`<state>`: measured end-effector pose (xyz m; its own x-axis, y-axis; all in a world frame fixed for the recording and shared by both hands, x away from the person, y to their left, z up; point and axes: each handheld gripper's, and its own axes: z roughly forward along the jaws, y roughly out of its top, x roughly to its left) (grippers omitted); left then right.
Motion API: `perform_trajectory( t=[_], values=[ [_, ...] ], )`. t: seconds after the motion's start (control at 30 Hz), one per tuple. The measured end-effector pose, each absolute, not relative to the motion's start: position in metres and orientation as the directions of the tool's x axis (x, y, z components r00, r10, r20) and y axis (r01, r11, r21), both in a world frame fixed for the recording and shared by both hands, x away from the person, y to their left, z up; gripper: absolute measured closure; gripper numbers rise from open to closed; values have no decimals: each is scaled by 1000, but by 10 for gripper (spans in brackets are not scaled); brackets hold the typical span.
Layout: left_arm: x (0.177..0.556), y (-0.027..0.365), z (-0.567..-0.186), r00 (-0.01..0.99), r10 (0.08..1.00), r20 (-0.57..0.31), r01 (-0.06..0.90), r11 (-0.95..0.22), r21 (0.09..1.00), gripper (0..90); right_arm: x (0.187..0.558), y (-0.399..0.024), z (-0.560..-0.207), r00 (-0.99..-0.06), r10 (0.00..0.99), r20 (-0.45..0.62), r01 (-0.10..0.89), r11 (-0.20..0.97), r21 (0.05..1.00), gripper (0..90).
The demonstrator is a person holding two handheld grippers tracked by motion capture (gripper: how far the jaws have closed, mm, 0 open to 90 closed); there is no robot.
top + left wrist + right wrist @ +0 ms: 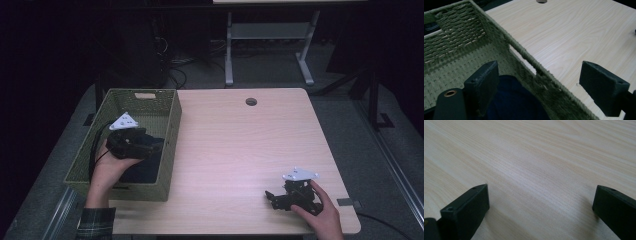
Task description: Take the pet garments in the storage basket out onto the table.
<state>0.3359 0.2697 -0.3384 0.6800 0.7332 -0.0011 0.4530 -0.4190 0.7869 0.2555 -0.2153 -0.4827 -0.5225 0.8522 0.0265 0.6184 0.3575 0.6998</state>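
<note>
One dark blue cloth [514,100] in basket [170,112]

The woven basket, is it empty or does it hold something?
Not empty. The basket holds a dark blue cloth on its bottom, seen between the open jaws of the left gripper.

The high camera hung above my side of the surface [240,145] and looked forward and down, taking in the whole top, the woven basket [170,145] at its left edge and the floor beyond. The camera on my left claw [539,87] sat close inside the basket [461,35], looking across its wall onto the same light wood and cable hole [541,1] that the high view showed. The one on my right claw [540,212] sat very near the wood grain, facing along it.
</note>
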Motion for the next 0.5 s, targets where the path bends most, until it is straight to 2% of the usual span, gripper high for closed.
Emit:
perform_trajectory(
  t=[0.5],
  values=[
    [335,302,-343,609,793,30,510,-420,751,156,255,-215,-483,-522,852,27,619,357,700,4]
  ],
)
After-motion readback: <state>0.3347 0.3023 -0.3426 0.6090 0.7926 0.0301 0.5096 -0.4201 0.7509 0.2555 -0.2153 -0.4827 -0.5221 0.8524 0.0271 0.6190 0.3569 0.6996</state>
